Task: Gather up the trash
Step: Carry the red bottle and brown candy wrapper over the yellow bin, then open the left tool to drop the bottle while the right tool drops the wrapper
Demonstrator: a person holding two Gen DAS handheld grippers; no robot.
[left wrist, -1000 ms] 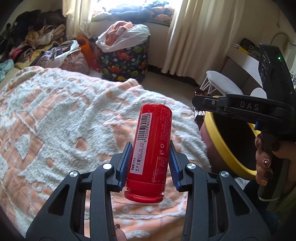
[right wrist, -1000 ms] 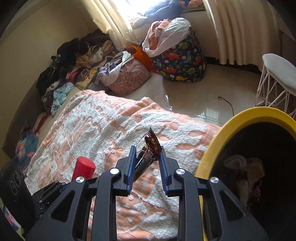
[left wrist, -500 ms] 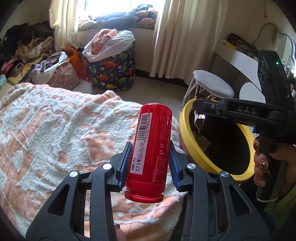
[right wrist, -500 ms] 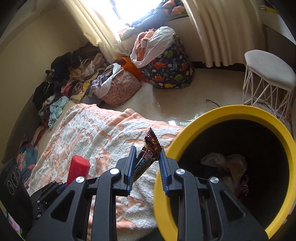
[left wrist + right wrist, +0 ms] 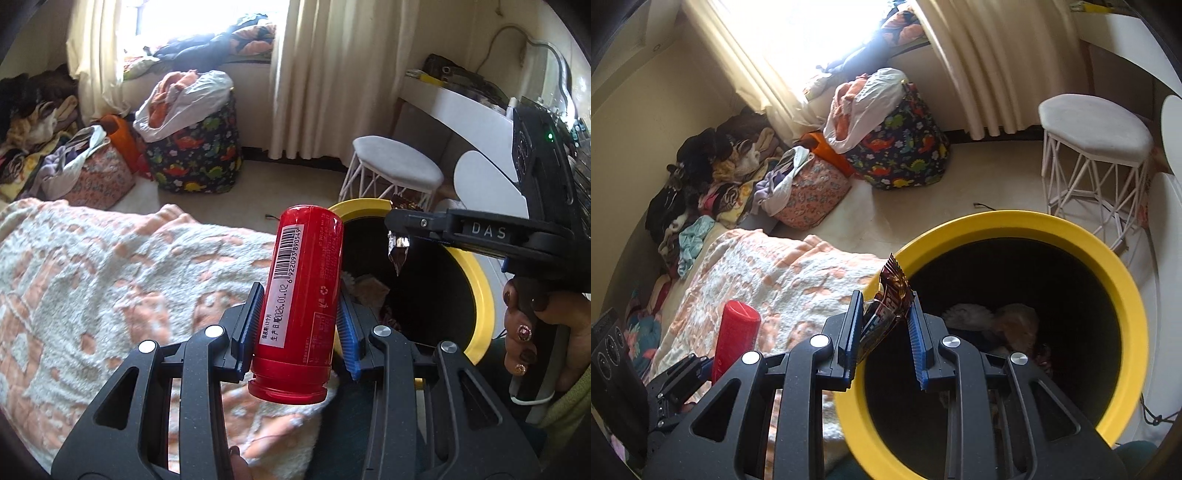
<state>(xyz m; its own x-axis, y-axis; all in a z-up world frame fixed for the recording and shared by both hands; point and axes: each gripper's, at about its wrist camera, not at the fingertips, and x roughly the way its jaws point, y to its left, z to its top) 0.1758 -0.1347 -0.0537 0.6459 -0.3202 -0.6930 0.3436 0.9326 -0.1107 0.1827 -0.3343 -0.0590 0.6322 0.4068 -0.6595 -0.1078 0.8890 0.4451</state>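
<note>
Can (image 5: 303,295): white label is showing a barcode, digits "6 922093 890549", and a date stamp reading roughly "2026.01.02"; the small print is illegible. Right tool (image 5: 397,225): its arm is showing raised letters "DAS". Wrapper (image 5: 886,310): lettering is unreadable.

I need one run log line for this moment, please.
left tongs: shut on red can | right tongs: shut on snack wrapper, over yellow-rimmed bin | release: not yet

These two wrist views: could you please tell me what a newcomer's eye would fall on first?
First, the red can, upright in the left tool above the orange-and-white blanket. Then the yellow-rimmed bin beside the bed, with the right tool holding a candy wrapper over its near rim.
</note>
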